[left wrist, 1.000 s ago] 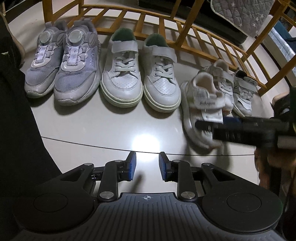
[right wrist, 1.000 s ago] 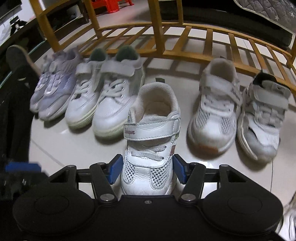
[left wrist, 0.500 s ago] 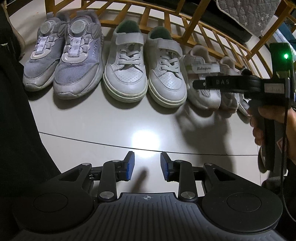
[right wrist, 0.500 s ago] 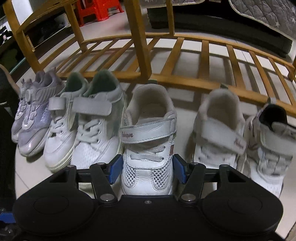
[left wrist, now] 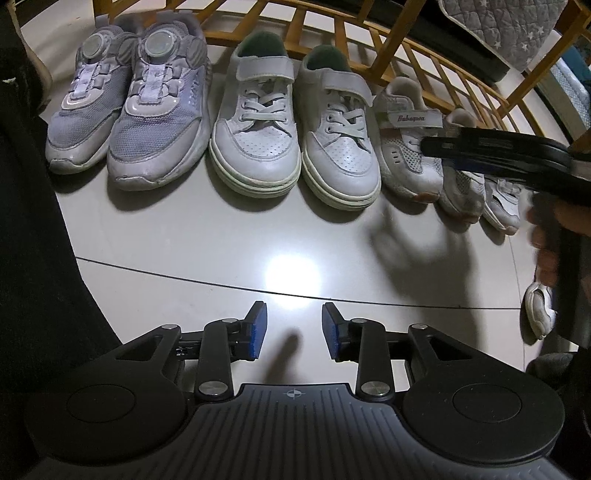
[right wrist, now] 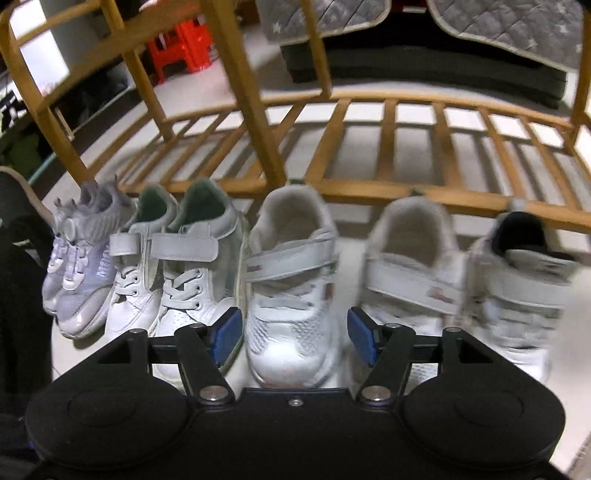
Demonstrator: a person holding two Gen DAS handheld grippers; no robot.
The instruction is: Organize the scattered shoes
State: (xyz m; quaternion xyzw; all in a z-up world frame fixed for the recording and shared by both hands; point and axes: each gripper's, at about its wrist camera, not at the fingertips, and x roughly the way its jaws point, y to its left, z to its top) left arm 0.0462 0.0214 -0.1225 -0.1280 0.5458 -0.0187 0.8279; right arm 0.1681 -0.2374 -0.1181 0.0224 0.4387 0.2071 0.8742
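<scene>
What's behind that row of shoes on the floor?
Right behind the row of shoes runs a low wooden slatted rail lying flat, with upright posts. Farther back are a red stool and grey quilted fabric. The floor under the shoes is hidden.

Across the top of the frame, shoes line up toes toward us along the wooden rail [left wrist: 406, 51]: lilac sneakers [left wrist: 125, 114] upper left, white strap pair [left wrist: 295, 136] centre, small mesh shoe [left wrist: 406, 147] right. The right gripper [left wrist: 498, 153] crosses the right edge, blurred, over the smaller shoes. Bottom centre, the left gripper [left wrist: 294, 330] hangs over bare tile [left wrist: 221, 236], its jaws having just been easing apart, nothing between them.
</scene>
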